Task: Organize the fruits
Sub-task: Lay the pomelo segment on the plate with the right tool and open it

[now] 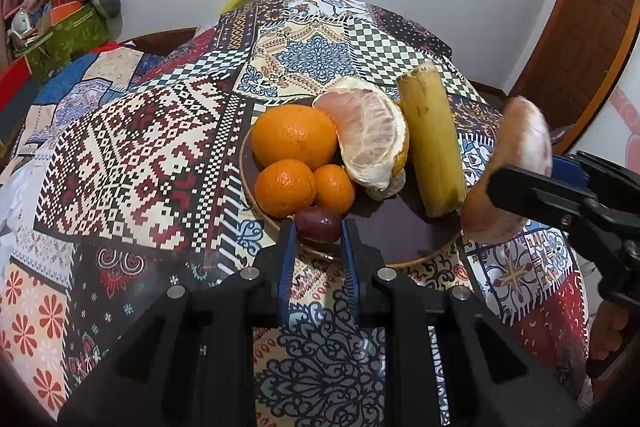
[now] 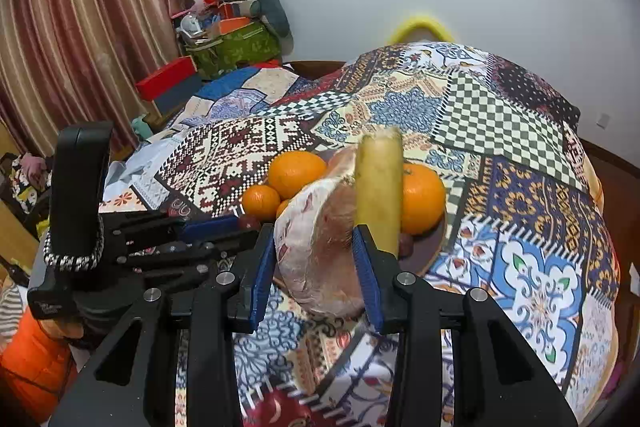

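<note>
Most fruit already sits on the plate. The right gripper grasps a pomelo piece above the plate's right edge, yet to be placed; the left gripper hovers clenched, empty.

Black tool, blue pads

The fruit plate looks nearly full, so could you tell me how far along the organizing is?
Done: three oranges, a peeled pomelo half and a yellowish stalk sit on the plate. In hand: the left gripper is shut on a dark red fruit at the plate's near edge; the right gripper carries a pomelo piece. Left: setting both down.
</note>
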`<act>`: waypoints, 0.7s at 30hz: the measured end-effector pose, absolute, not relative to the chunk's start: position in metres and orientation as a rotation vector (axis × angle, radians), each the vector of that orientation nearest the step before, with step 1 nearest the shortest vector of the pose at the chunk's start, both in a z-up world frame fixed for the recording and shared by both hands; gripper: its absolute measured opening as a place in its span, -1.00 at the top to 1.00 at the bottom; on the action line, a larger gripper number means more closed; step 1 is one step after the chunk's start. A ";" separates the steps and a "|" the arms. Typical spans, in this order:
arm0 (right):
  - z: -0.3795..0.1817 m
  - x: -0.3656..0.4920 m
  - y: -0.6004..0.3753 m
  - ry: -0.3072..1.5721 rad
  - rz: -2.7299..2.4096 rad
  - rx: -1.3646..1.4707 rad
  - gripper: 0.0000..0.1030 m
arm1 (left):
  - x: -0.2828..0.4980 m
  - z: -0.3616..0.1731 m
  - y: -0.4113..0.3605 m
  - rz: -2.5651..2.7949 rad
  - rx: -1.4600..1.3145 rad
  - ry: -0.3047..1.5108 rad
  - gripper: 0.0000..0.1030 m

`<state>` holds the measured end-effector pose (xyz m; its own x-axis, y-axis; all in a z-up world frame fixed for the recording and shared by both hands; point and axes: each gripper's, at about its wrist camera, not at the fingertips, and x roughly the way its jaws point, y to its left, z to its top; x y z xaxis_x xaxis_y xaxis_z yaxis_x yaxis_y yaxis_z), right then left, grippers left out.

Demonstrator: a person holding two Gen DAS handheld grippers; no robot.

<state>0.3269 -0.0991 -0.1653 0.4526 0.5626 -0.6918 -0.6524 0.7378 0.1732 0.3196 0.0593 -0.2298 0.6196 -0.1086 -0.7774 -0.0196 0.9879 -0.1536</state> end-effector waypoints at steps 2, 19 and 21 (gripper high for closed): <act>-0.166 0.329 -0.094 0.804 0.755 -0.131 0.32 | 0.322 -0.230 0.060 -0.047 -0.154 0.903 0.58; -0.178 0.343 -0.054 0.812 0.793 -0.190 0.51 | 0.323 -0.238 0.067 -0.089 -0.192 0.920 0.38; -0.178 0.344 -0.054 0.814 0.794 -0.186 0.50 | 0.319 -0.237 0.066 -0.087 -0.191 0.914 0.34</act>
<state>0.3443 -0.0544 -0.1777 0.4221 0.5618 -0.7115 -0.6974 0.7027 0.1411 0.3192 0.0657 -0.2369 0.6081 -0.1561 -0.7783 -0.0062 0.9795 -0.2014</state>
